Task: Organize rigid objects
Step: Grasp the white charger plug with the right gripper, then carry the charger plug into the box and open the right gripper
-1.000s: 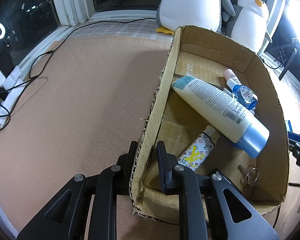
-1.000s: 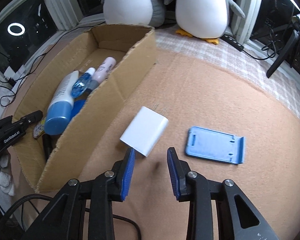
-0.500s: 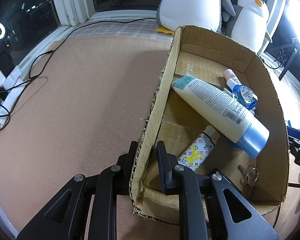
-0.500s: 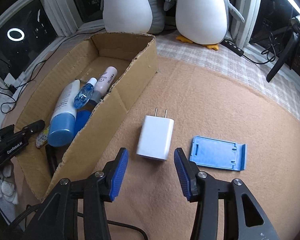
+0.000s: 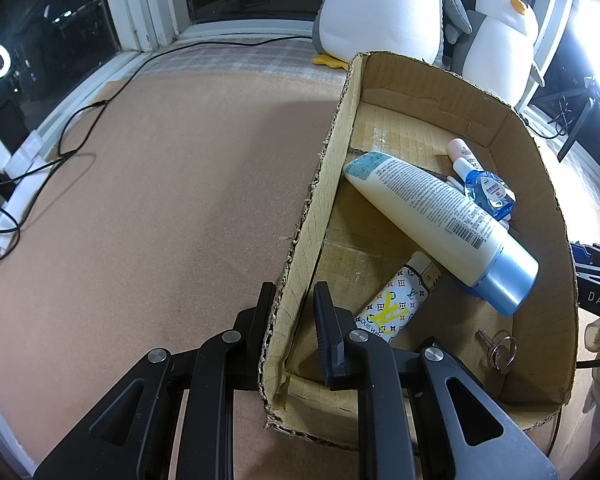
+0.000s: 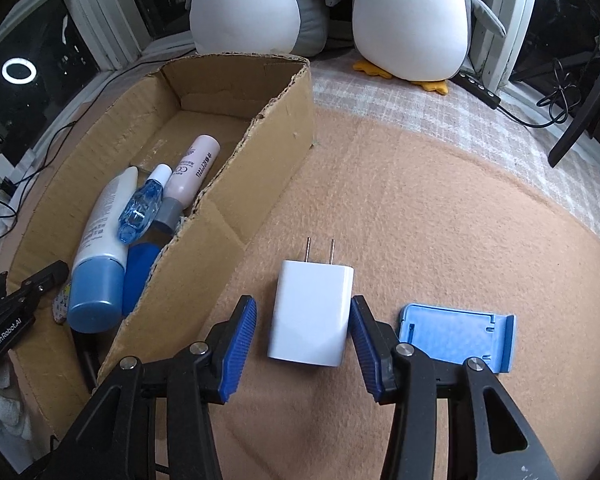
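Tan felt, charger [image 6: 311, 312] prongs pointing away, between parted right gripper [image 6: 303, 338] fingers.

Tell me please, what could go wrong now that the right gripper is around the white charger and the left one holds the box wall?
1. The right gripper is open around the charger; its right pad looks much nearer than the left, so closing may push the charger sideways.
2. The blue stand lies close beside that pad and could get knocked.
3. The left gripper pinches the box by one thin torn wall, which may bend.
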`<action>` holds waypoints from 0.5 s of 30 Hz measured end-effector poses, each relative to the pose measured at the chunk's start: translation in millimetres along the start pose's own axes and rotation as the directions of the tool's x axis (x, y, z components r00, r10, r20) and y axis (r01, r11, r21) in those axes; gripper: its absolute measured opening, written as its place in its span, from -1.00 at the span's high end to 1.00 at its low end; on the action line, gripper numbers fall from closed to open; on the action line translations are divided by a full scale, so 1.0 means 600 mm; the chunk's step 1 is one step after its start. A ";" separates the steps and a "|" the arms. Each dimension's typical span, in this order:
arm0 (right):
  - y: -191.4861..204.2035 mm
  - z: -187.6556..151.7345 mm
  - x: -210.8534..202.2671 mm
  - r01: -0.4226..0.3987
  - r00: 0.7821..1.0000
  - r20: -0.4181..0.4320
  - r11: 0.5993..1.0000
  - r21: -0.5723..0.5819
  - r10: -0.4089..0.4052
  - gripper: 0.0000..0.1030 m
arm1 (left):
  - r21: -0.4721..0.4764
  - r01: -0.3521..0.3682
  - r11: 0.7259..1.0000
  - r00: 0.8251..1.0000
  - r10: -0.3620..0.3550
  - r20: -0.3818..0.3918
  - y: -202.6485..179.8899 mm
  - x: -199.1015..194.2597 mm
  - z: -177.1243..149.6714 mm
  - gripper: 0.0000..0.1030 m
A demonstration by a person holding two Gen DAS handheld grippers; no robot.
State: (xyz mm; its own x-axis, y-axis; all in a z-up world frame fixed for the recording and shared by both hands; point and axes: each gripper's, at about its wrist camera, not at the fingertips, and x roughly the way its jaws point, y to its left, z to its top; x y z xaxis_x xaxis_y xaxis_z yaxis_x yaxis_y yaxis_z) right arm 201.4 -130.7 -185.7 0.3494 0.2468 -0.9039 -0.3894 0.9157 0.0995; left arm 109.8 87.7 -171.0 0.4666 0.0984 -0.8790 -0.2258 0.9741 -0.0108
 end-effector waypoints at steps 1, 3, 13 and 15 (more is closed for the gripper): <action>0.001 0.000 0.001 0.004 1.000 0.001 1.000 -0.005 -0.004 0.15 | 0.000 0.000 1.000 1.000 0.000 0.000 0.000 0.000 0.000 0.67; 0.002 0.000 0.001 0.011 1.000 0.000 1.000 -0.012 -0.011 0.18 | -0.001 0.001 1.000 1.000 -0.001 0.000 0.000 0.000 0.000 0.67; 0.001 -0.008 -0.008 0.041 0.999 0.007 0.999 -0.023 -0.041 0.38 | 0.000 0.001 1.000 1.000 -0.001 0.000 0.000 0.000 0.000 0.67; -0.001 -0.013 -0.015 0.039 0.999 0.016 0.999 -0.016 -0.038 0.38 | -0.001 0.001 1.000 1.000 -0.001 0.000 0.000 0.000 0.000 0.67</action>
State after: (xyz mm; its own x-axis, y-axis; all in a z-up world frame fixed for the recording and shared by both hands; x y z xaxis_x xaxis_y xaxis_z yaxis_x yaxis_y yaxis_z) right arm 191.9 -136.0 -181.0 0.3777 0.2164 -0.9003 -0.3896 0.9192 0.0575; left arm 109.6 87.5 -171.1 0.4665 0.0976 -0.8791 -0.2259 0.9741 -0.0117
